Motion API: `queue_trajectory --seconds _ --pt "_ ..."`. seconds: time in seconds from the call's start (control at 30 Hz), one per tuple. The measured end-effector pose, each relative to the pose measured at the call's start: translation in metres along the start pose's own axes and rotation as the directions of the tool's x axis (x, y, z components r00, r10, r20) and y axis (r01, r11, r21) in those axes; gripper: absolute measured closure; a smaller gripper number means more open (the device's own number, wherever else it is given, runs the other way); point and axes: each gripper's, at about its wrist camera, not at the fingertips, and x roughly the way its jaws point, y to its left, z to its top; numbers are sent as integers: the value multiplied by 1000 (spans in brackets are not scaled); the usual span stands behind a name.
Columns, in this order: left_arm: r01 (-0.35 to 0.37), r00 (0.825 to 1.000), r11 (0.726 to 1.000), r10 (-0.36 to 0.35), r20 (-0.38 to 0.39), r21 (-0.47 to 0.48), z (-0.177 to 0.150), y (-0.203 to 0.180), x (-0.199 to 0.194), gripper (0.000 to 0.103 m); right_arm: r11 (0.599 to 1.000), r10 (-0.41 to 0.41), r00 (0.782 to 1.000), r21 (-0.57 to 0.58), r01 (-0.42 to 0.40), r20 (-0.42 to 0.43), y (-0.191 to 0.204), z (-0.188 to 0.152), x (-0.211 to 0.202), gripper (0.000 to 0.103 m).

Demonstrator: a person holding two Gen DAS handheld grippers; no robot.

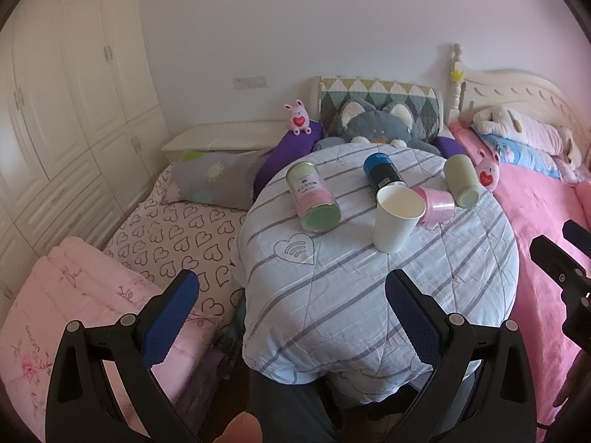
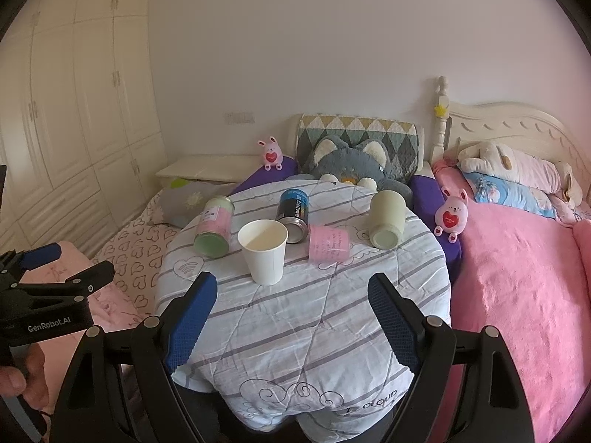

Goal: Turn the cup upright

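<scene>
One round table (image 2: pixel 295 332) draped in a pale striped quilt fills the middle of both views, with a pink bed (image 2: pixel 524 295) to its right and a heart-print bed (image 1: pixel 177 232) to its left. Two grippers hang over the near edge of the table, well apart from everything on it. The left gripper (image 1: pixel 291 317) has its blue-padded jaws spread wide and holds nothing; the right gripper (image 2: pixel 291 317) is likewise spread wide and empty-handed, touching nothing.

Five containers sit on the quilt. One white paper cup (image 2: pixel 263 251) stands upright near the table's centre, its long axis vertical, open mouth pointing up and narrower base down on the cloth. Four others lie on their sides: one pink-and-green canister (image 2: pixel 214 230) to the cup's left, its base facing the cameras; one blue-and-black can (image 2: pixel 293 214) just behind the cup, its metal end toward the cameras; one pink cup (image 2: pixel 328 243) just right of the white one, long axis roughly left to right; and one pale green tumbler (image 2: pixel 386 219) farther right, its end facing the cameras.

One grey plush cat (image 2: pixel 351 164) sits behind the table, and two small pink bunny toys (image 2: pixel 272 153) flank it, one on either side.
</scene>
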Motion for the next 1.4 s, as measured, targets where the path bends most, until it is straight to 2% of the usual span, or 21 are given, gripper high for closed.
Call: queue_trajectory --seconds 0.97,1.4 --pt "-29 999 1000 29 -23 3 1 -6 16 1 1000 2 1000 3 -2 -20 -7 -1 13 18" --pt "3 998 1000 -3 -61 3 4 -5 23 0 1000 8 1000 -6 -8 -19 -10 2 13 18"
